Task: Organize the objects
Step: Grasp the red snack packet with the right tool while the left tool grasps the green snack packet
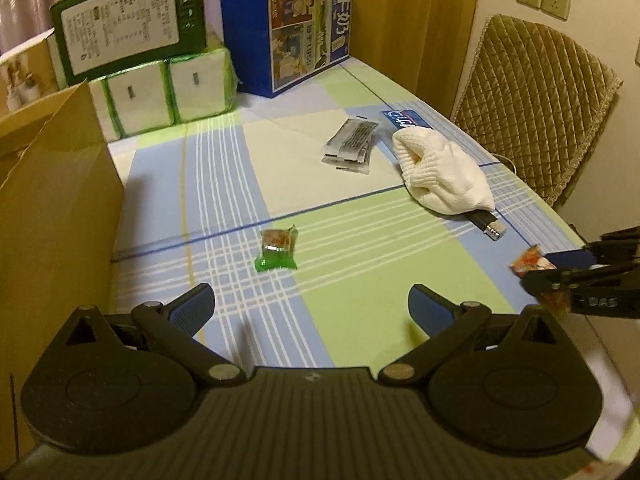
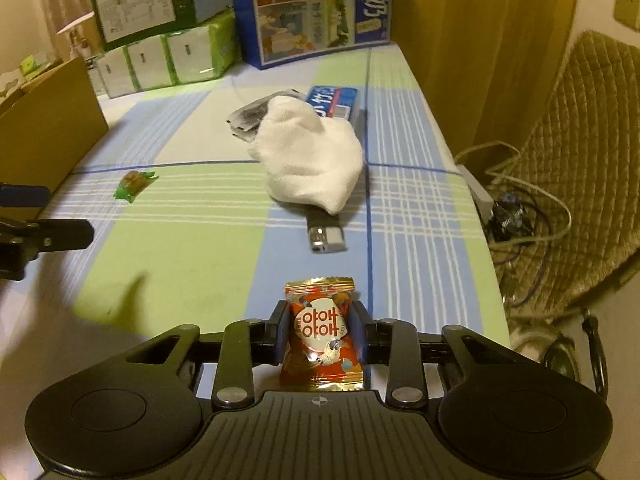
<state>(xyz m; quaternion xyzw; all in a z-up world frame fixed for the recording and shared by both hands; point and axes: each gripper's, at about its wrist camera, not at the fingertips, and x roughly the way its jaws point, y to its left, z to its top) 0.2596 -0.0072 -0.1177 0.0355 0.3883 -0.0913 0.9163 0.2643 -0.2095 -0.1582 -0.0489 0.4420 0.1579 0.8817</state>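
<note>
My right fingers [image 2: 320,334] clench a red candy [image 2: 320,340]; left fingers [image 1: 311,312] spread over bare surface [image 1: 360,240], cardboard box [image 1: 52,208] at nine o'clock.

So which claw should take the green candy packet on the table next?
Left. The left claw is open and empty, with the green candy packet just ahead. The right claw is shut on the red candy packet.

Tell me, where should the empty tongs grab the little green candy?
Probably across its puffy middle, coming straight down. The green candy lies flat on the tablecloth with nothing touching it, and the left tongs are open just in front of it. Its crimped ends look thin and slippery.
</note>
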